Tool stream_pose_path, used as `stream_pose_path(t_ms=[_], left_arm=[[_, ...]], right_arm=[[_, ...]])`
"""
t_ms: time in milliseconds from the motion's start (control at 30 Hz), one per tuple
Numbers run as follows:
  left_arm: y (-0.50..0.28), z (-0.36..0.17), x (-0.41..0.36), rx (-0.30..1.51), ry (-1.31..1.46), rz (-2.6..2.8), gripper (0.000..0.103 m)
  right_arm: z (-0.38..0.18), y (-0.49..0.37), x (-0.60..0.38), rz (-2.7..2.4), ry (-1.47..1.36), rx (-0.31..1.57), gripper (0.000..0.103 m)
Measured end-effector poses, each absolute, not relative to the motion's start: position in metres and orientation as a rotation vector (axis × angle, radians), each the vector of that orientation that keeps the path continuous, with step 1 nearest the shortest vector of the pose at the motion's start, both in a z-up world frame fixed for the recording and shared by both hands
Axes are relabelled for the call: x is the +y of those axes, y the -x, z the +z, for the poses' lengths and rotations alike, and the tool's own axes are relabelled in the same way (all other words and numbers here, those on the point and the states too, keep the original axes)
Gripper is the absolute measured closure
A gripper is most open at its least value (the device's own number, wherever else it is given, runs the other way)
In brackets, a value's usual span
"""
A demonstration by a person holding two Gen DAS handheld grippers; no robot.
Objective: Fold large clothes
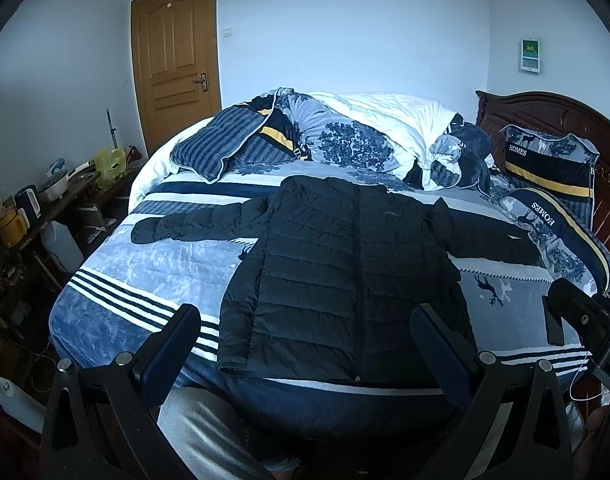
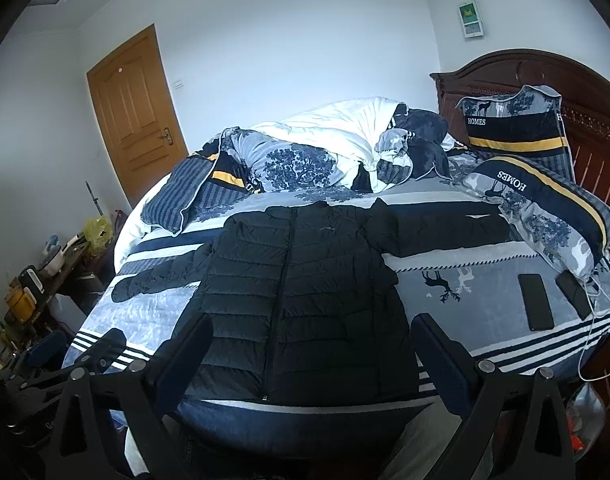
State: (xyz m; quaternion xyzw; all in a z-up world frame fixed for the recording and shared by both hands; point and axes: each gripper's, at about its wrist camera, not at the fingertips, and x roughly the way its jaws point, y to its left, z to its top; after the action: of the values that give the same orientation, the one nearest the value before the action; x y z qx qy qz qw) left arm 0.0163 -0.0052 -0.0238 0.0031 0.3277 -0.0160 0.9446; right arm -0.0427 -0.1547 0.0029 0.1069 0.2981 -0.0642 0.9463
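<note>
**Black puffer jacket laid flat on bed, both tools held apart above the near edge**

A black quilted jacket (image 1: 345,272) is seen spread face-up on a bed (image 1: 153,280) covered with a blue, grey and white striped blanket (image 2: 485,292) printed with deer. The zip is closed, the hem lies at the near edge of the bed and both sleeves are stretched out sideways, the one on the right reaching towards a pillow marked "HOMES" (image 2: 537,208). A second "HOMES" pillow (image 1: 549,164) is propped against the dark wooden headboard (image 2: 505,76). A crumpled duvet (image 1: 365,132) is heaped behind the jacket's collar, apart from it.

The left tool (image 1: 309,354) is held over the near edge of the bed, its fingers (image 1: 169,344) set wide apart and nothing gripped between them. The right tool (image 2: 311,354) is shown likewise, fingers spread to either side of the jacket's hem and clear of the fabric.

Two dark phones (image 2: 537,302) are seen lying on the blanket to the right of the jacket, well apart from it. A wooden door (image 1: 175,56) stands shut in the far wall, and a cluttered surface (image 1: 65,196) is visible along the left side of the room.
</note>
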Motion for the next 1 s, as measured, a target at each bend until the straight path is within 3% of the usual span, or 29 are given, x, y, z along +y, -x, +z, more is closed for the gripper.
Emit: stream_pose_path(t_ms=[1000], left_arm=[[-0.031,-0.04,0.004,0.725,0.012,-0.023,0.0]], right_arm=[[-0.004,0.039,-0.162,-0.124,-0.214,0.63,0.002]])
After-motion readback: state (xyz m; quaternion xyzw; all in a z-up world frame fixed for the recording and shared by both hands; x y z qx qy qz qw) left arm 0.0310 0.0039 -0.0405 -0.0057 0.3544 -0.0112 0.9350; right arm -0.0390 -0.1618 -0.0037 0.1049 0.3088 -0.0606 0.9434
